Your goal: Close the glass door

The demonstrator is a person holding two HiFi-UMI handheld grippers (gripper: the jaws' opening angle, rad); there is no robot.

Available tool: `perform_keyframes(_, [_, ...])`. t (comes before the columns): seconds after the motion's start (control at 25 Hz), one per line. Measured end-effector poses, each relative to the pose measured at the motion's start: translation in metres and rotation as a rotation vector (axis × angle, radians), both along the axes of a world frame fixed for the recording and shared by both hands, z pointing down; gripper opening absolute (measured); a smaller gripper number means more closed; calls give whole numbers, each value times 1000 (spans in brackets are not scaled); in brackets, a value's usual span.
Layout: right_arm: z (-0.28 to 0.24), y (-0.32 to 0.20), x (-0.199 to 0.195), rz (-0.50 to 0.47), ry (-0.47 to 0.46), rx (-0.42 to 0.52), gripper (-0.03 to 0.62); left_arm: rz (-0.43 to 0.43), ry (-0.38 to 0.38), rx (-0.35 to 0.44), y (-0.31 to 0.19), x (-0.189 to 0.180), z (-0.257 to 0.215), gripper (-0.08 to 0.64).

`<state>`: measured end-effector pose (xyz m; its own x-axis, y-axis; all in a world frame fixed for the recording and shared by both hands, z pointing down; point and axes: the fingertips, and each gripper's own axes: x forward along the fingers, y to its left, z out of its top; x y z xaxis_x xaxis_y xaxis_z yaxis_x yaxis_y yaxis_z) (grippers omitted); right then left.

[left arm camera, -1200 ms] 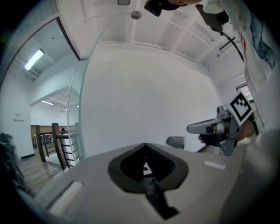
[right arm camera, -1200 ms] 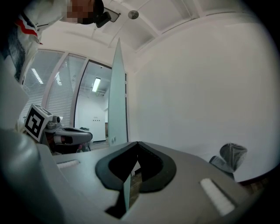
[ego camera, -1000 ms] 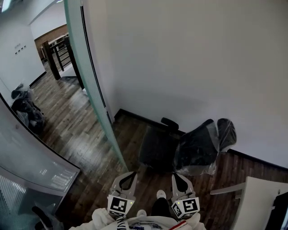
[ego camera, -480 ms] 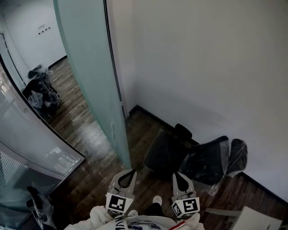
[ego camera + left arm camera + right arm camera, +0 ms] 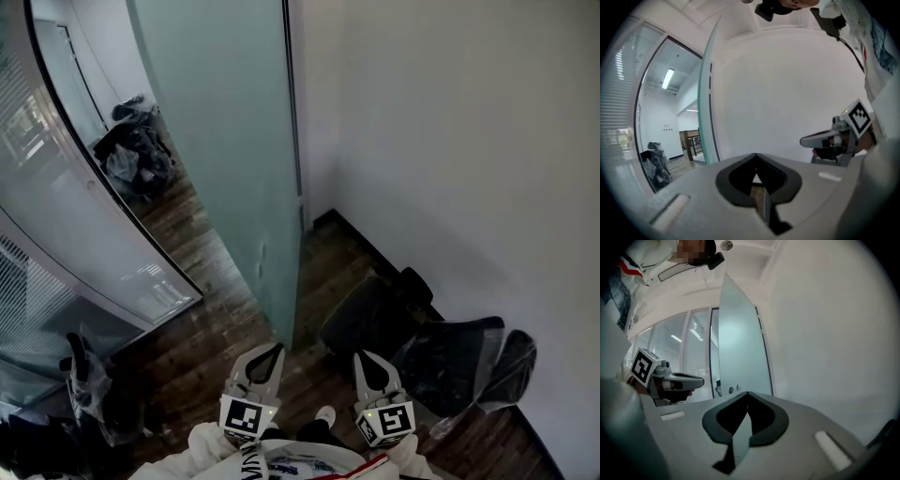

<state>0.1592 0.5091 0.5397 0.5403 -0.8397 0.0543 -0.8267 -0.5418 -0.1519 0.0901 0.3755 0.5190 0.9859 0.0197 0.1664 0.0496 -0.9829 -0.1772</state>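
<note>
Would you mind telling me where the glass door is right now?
In the head view, the frosted glass door stands open at upper centre, its right edge beside the white wall, with the black office chair below right.

From the head view, the left tool (image 5: 270, 352) and right tool (image 5: 364, 358) sit side by side at 6 o'clock. The glass door (image 5: 234, 141) stands ahead of them at 12, apart from both, its far edge beside the wall (image 5: 450, 141) at 2. One chair (image 5: 370, 317) stands at 4 against that wall, with a second chair (image 5: 459, 361) to its right. A glass partition (image 5: 84, 216) runs at 9. Bags (image 5: 131, 150) lie on the floor (image 5: 216, 319) at 11, between the partition and the door.
</note>
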Motion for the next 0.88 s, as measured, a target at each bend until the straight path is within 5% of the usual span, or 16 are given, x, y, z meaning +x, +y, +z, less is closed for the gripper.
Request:
perform_keyframes(0.48, [7,-73,12,-239,-10,-6,5,-246,9,-25,-50,-22,5,3])
perform_keyframes(0.88, [2,-156,38,-344,33,-54,7,-334,54,-52,-121,-8,-5,3])
